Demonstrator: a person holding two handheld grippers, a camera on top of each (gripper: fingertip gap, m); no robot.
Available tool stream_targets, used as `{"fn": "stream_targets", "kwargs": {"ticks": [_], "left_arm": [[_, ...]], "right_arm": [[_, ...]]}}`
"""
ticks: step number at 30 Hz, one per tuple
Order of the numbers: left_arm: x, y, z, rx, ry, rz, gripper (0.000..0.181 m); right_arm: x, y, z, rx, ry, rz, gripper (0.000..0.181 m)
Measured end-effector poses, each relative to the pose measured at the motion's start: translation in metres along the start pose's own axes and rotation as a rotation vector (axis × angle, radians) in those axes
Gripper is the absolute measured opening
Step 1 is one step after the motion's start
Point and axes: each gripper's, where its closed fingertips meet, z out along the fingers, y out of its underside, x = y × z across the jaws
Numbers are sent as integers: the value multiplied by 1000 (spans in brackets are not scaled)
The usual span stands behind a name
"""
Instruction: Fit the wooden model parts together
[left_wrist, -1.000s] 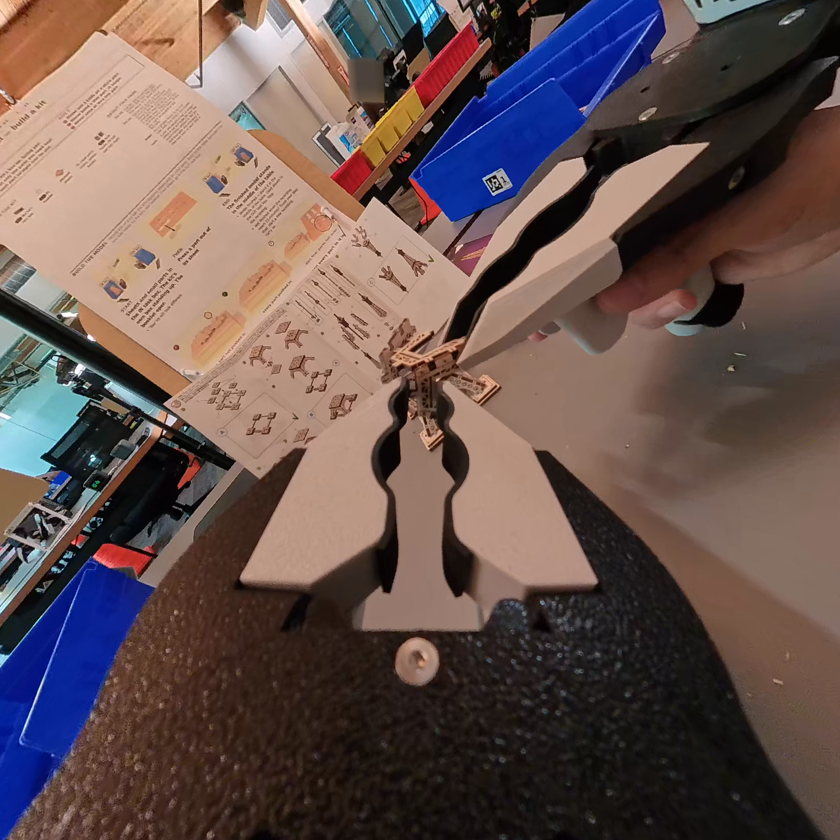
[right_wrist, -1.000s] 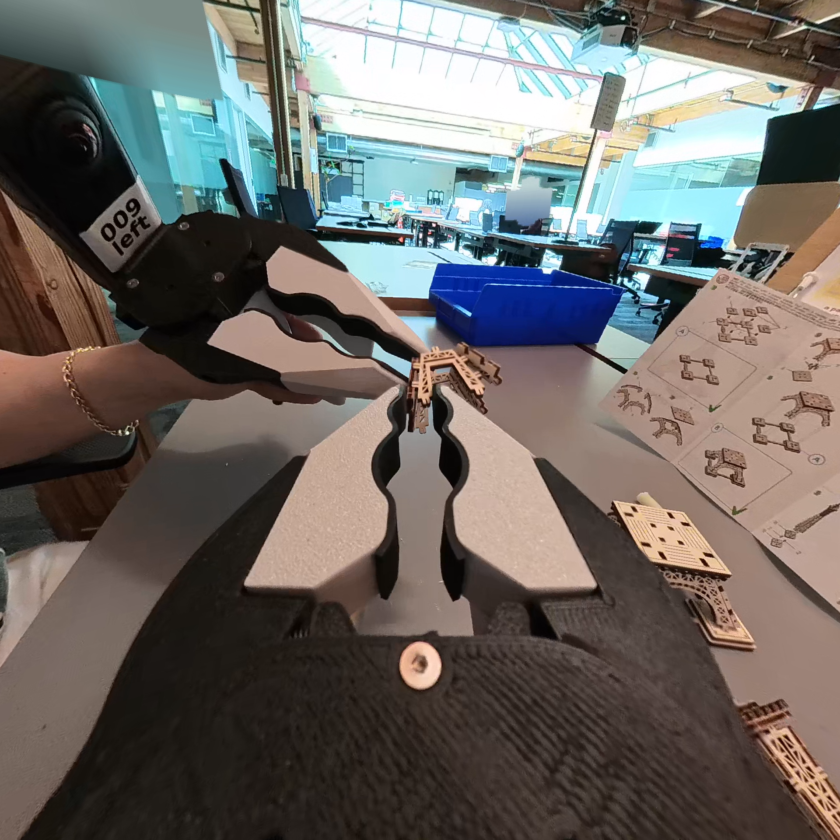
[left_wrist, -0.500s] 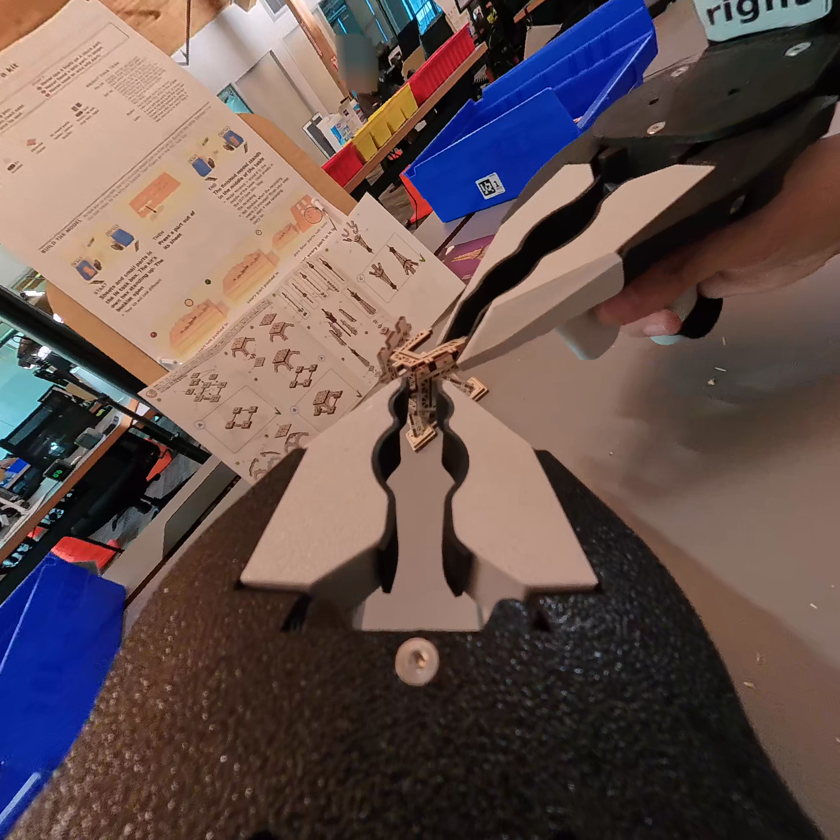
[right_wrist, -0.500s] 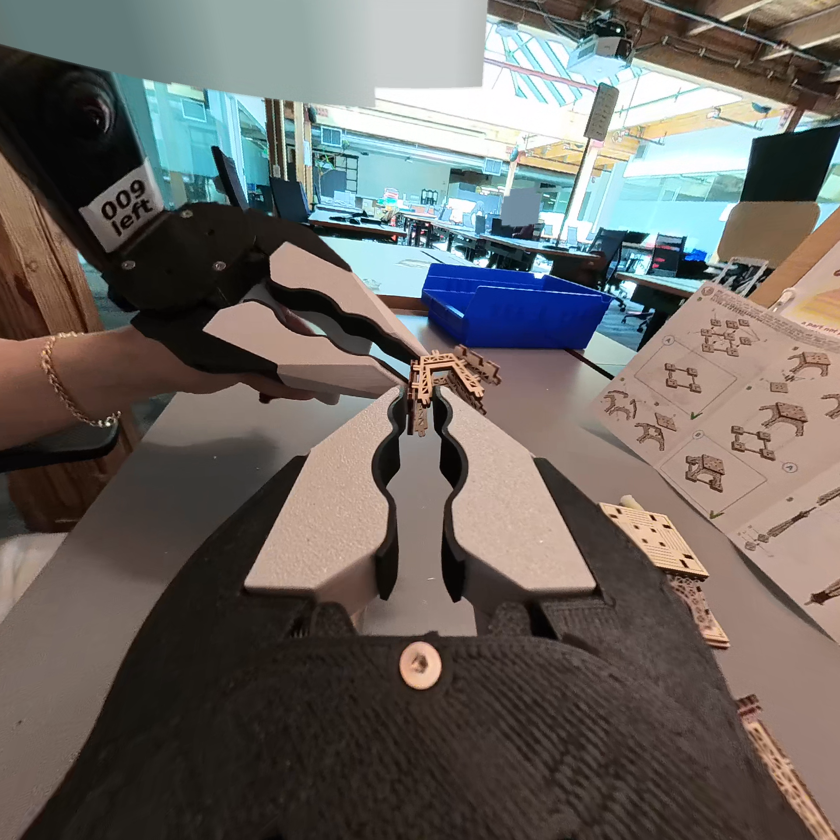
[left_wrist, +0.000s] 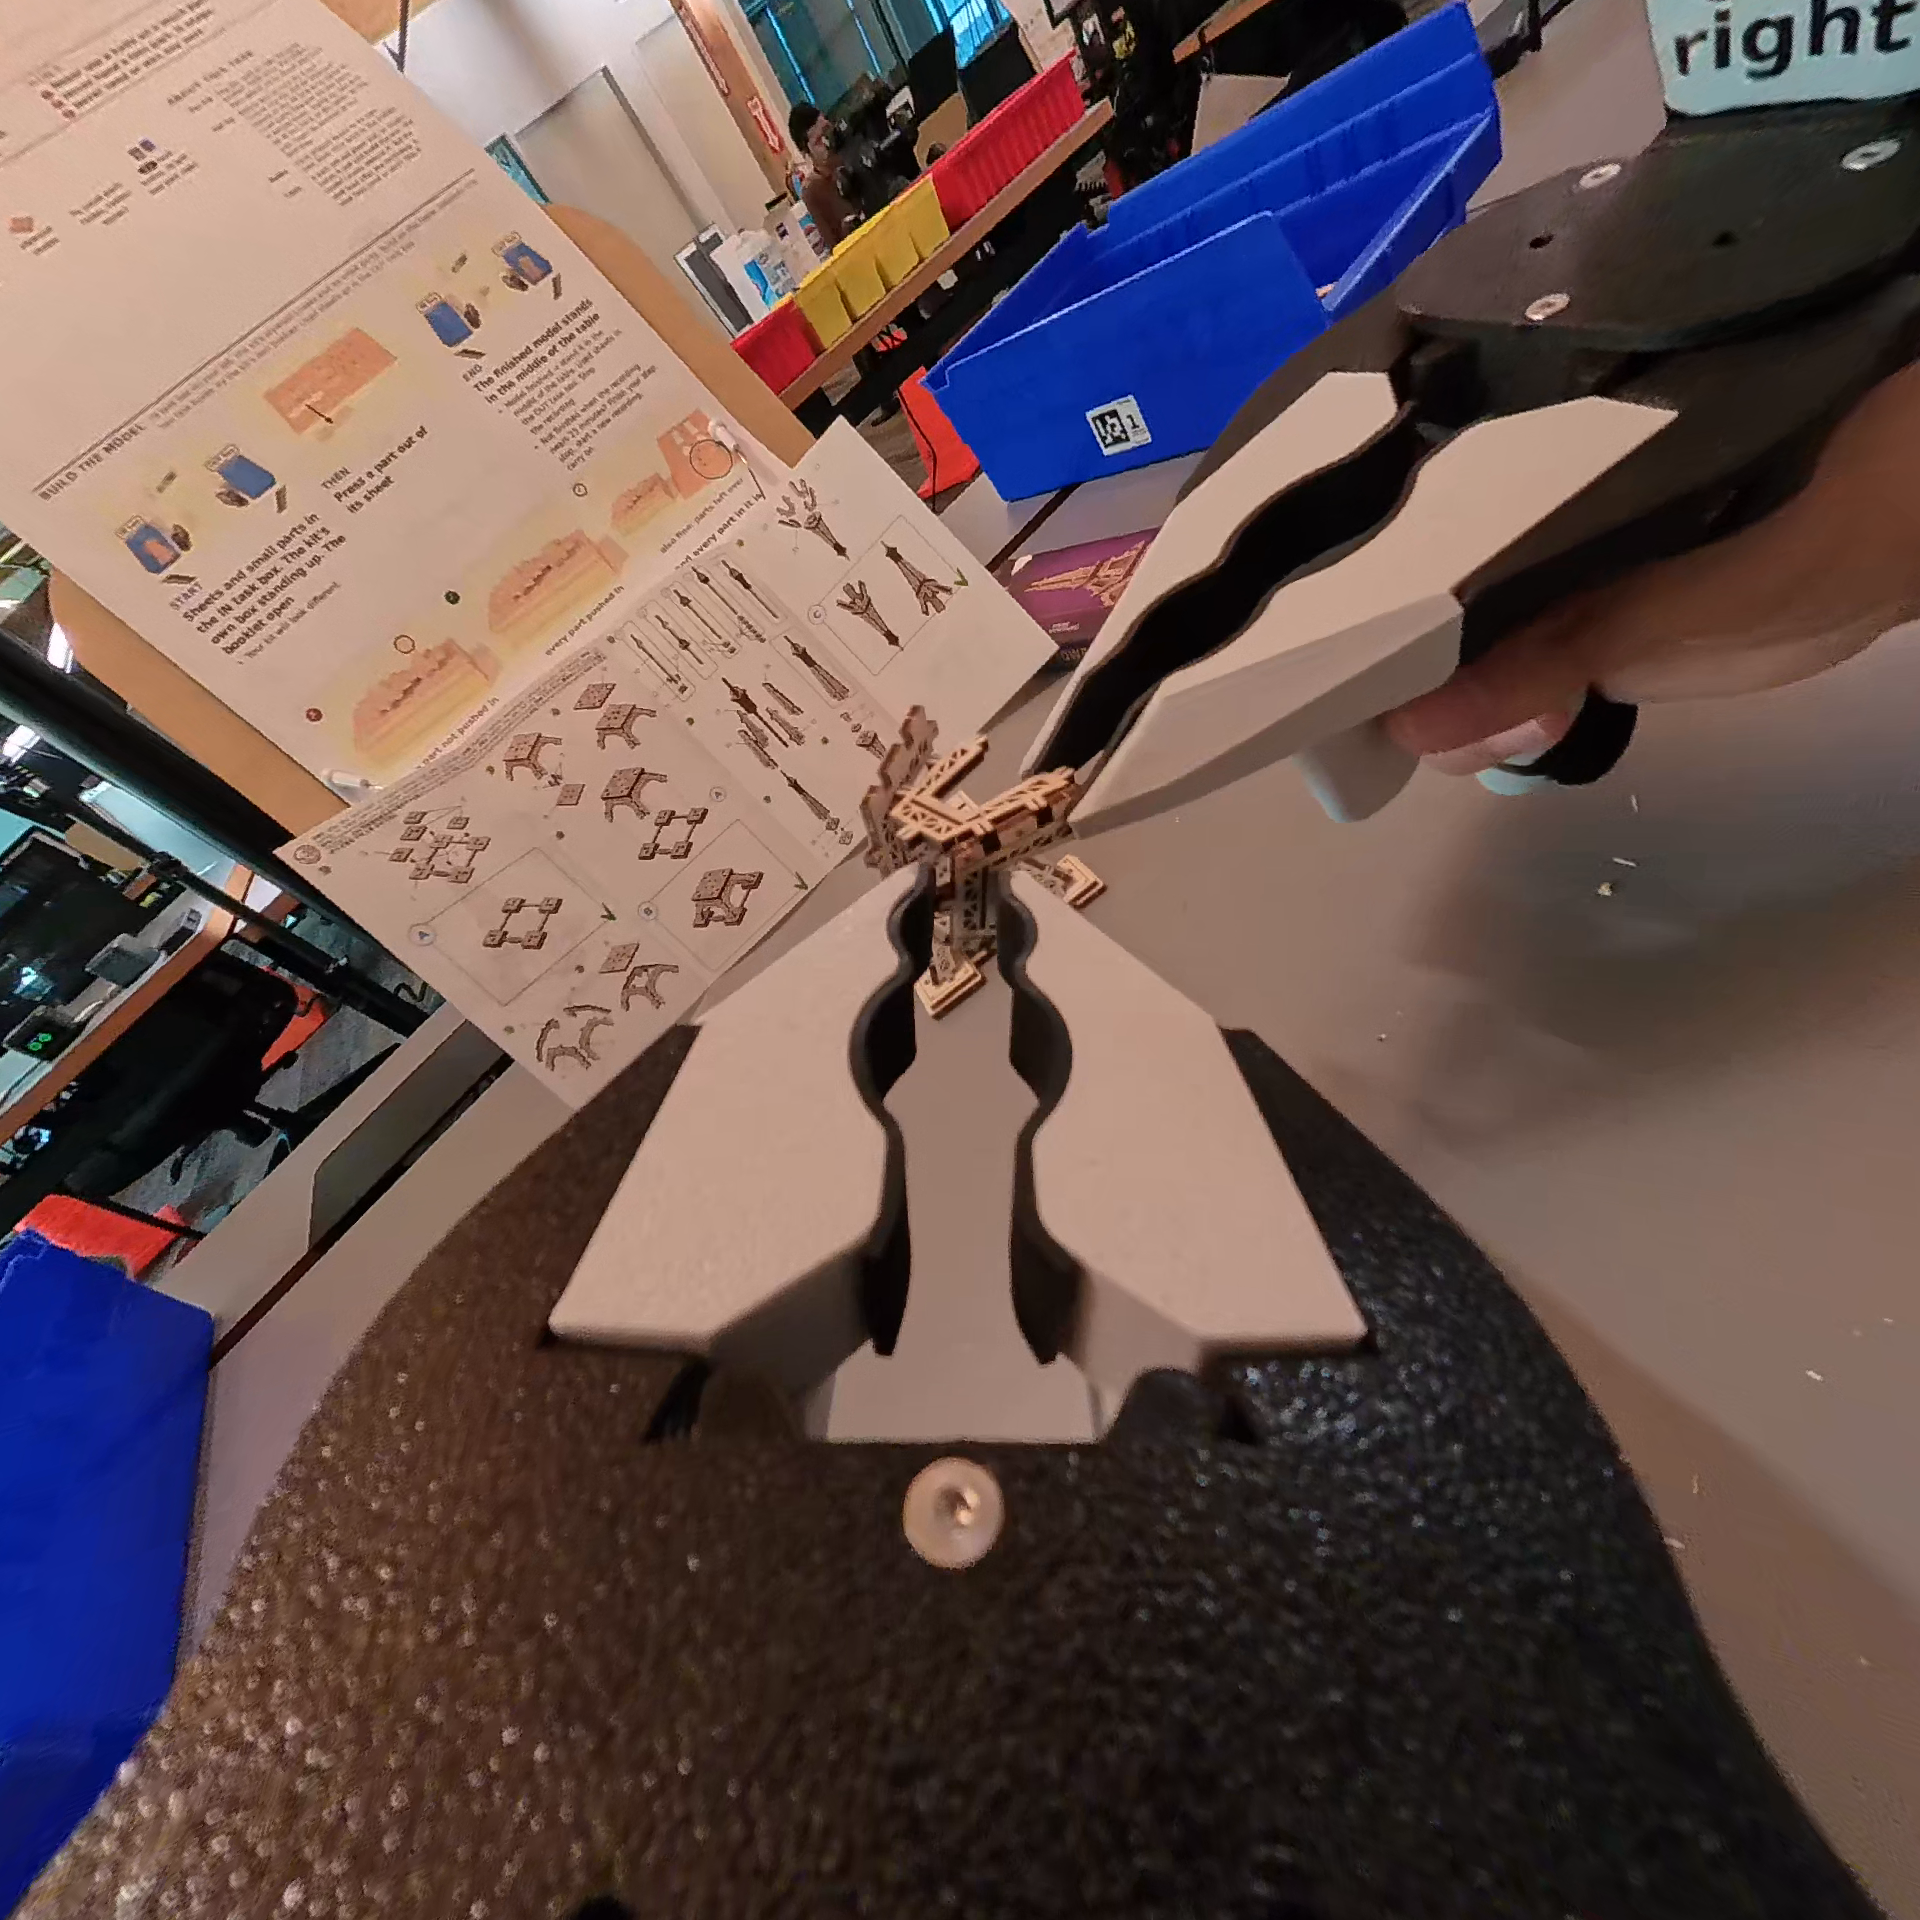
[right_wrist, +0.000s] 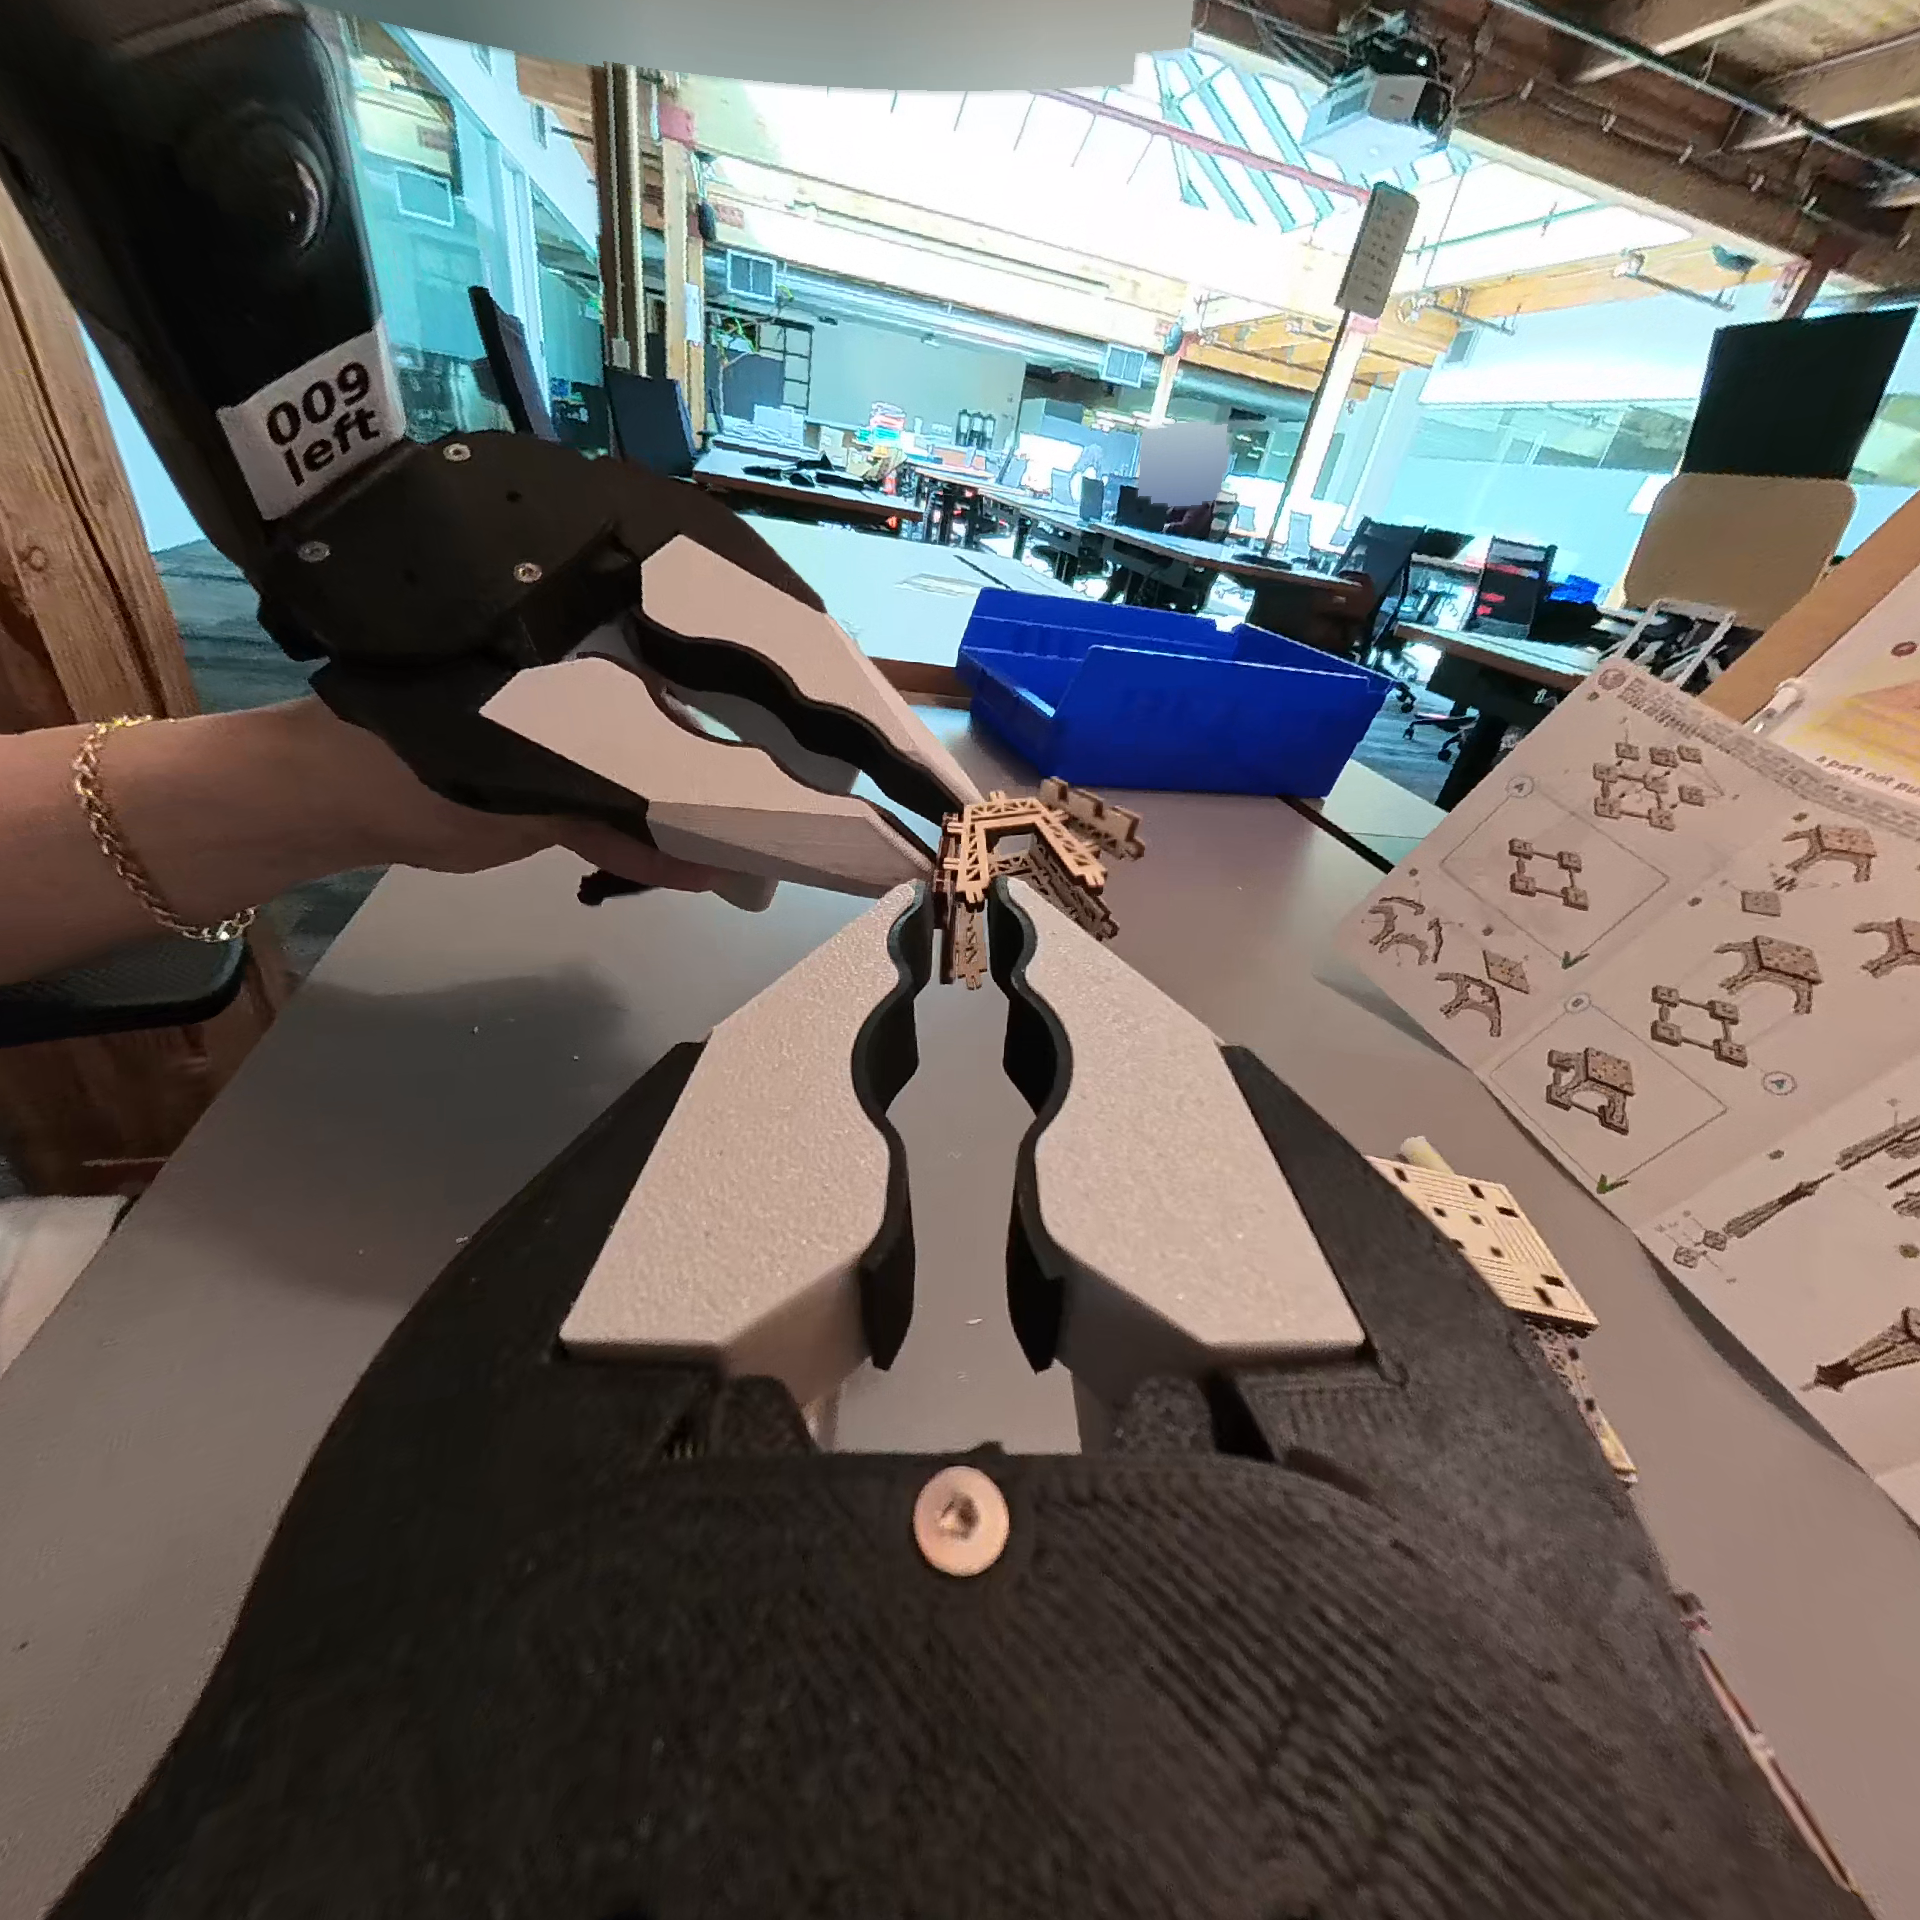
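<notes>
A small wooden lattice model piece (left_wrist: 971, 821) is held above the grey table between both grippers. My left gripper (left_wrist: 958, 902) is shut on one lattice leg of it, which sticks back between the fingers. My right gripper (right_wrist: 961, 906) is shut on another leg (right_wrist: 964, 940) of the same piece (right_wrist: 1039, 836). In the left wrist view the right gripper (left_wrist: 1051, 792) comes in from the upper right, tips on the piece. In the right wrist view the left gripper (right_wrist: 928, 844) comes in from the left, tips on the piece.
An open instruction sheet (left_wrist: 623, 810) lies on the table, also in the right wrist view (right_wrist: 1683, 987). More wooden model parts (right_wrist: 1481, 1242) lie beside my right gripper. Blue bins (left_wrist: 1195, 343) (right_wrist: 1174, 696) stand at the back. A purple box (left_wrist: 1081, 582) lies by the sheet. Less than 4 cm separates the two grippers' tips.
Both grippers keep their hold on the wooden piece. The pair has shifted and turned slightly, so the background slides in both views. The piece's pose between the tips is nearly unchanged.
</notes>
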Motion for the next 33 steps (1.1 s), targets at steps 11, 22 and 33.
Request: {"fn": "stream_targets", "kwargs": {"ticks": [11,22,33], "left_arm": [[0,0,1,-7,5,-21,9],[8,6,3,-54,10,81,9],[13,4,8,-68,-71,255,9]], "right_arm": [[1,-1,-1,1,5,-43,7],[2,6,0,-26,20,-47,32],[10,12,1,-61,73,24,10]]}}
